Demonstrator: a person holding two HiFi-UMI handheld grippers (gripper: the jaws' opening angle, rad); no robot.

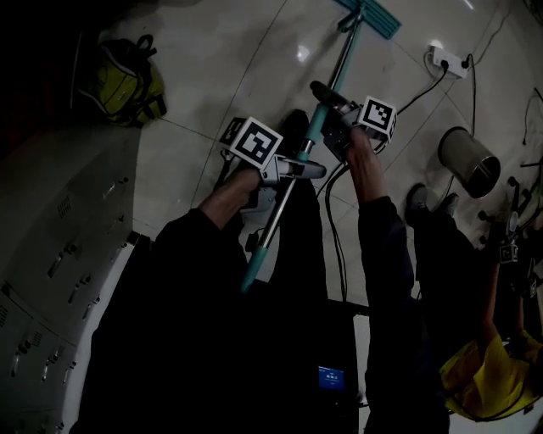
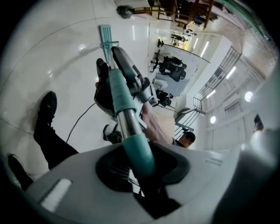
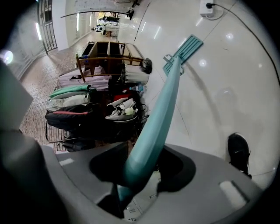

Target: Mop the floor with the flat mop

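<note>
The flat mop has a teal and metal handle [image 1: 284,199] running up to its teal flat head [image 1: 375,15] on the white tiled floor at the top of the head view. My left gripper [image 1: 316,170] is shut on the lower handle [image 2: 133,135]. Higher up the pole, my right gripper [image 1: 322,91] is shut on the teal grip [image 3: 151,127]. The mop head [image 3: 183,52] lies flat on the tiles in the right gripper view, and shows small as the mop head [image 2: 106,36] in the left gripper view.
A yellow-green bag [image 1: 127,85] lies at the left by grey lockers [image 1: 51,280]. A power strip [image 1: 447,60] with a cable and a metal bin [image 1: 468,161] sit at the right. Another person in yellow [image 1: 488,373] stands at lower right. A rack of bags [image 3: 94,107] is nearby.
</note>
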